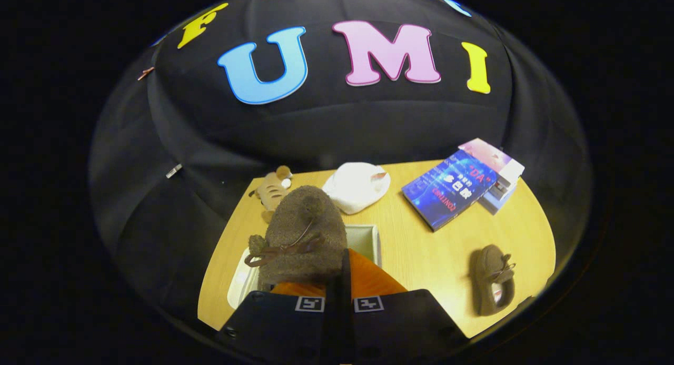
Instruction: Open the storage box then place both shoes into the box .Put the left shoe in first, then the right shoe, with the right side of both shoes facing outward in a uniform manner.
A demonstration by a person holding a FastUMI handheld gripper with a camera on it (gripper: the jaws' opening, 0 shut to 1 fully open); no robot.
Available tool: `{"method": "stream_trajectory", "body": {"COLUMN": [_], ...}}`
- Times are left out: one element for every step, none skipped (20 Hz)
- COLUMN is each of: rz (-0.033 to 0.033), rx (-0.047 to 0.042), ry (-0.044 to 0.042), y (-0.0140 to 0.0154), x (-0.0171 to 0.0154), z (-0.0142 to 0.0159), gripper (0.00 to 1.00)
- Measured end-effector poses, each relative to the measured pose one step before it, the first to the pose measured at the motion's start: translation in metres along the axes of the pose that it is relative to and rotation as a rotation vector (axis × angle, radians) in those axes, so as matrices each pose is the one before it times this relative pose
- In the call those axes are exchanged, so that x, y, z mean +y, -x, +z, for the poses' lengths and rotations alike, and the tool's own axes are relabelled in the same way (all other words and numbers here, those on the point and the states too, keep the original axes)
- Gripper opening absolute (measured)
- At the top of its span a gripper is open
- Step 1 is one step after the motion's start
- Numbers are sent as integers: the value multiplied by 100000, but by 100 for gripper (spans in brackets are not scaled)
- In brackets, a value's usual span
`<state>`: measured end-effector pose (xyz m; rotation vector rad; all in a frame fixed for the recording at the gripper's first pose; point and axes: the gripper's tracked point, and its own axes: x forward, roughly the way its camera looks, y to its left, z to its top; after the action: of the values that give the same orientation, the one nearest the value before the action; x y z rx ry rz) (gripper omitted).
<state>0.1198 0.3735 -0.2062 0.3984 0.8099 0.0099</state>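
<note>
Shoes are split: one brown shoe point(303, 233) hangs clamped in the claw point(339, 280), toe up, over the open storage box point(368, 238), while the other shoe point(493, 279) lies on the counter point(421, 249) well off to the right. The claw is clenched on the held shoe, apparently near its heel. Risk, as I judge it: that narrow pinch may let the shoe twist or slip as it lowers, landing with the wrong side outward or catching the box rim. A book point(447, 188), a white cap point(358, 186) and a plush toy point(271, 188) sit beyond the box.
</note>
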Motion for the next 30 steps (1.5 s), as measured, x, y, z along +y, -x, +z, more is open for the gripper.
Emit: {"method": "stream_trajectory", "body": {"rz": [-1929,-2284,-2186,-1972,-1267,-788,-333,-406,-785,-614,-369,21,-88,-312,-291,532,2549,2040,-892,393,556,57,102,187,207,100,109,-220,49,281], "rx": [2041,1791,1431,1388,1093,1358,1505,907,912,888,402,256,-164,-495,154,997,1016,1145,2403,900,-1015,-578,404,396,378,607,489,709,200,1083], "ry": [-174,176,-266,-820,-925,-890,19,958,1046,805,401,-144,-650,-733,-289,-96,-787,-1380,-241,-941,-1027,-389,294,129,413,677,696,1195,1957,1966], "y": [-710,-736,-682,-756,-688,-587,-587,-418,-410,-421,-237,-191,-80,-306,-42,-154,-133,-148,140,136,-281,111,96,64,48,105,160,116,75,34], "x": [512,444,348,356,299,328,403,349,253,166,309,239,227,107,-56,102,507,467,-300,-151,-109,-158,-188,-134,-96,-97,62,-154,-158,1], "z": [-1047,-1193,-1038,-851,-747,-656,-544,-415,-411,-509,-359,-187,194,96,-12,-205,-216,-317,-465,-276,237,264,-16,-56,-141,-126,-157,-260,-291,-612], "gripper": [6,6,6,6,6,6,6,6,6,6,6,6,6,7,8,9,9,20,30,41,52,63,68,76,78,80,82,85,86,89]}}
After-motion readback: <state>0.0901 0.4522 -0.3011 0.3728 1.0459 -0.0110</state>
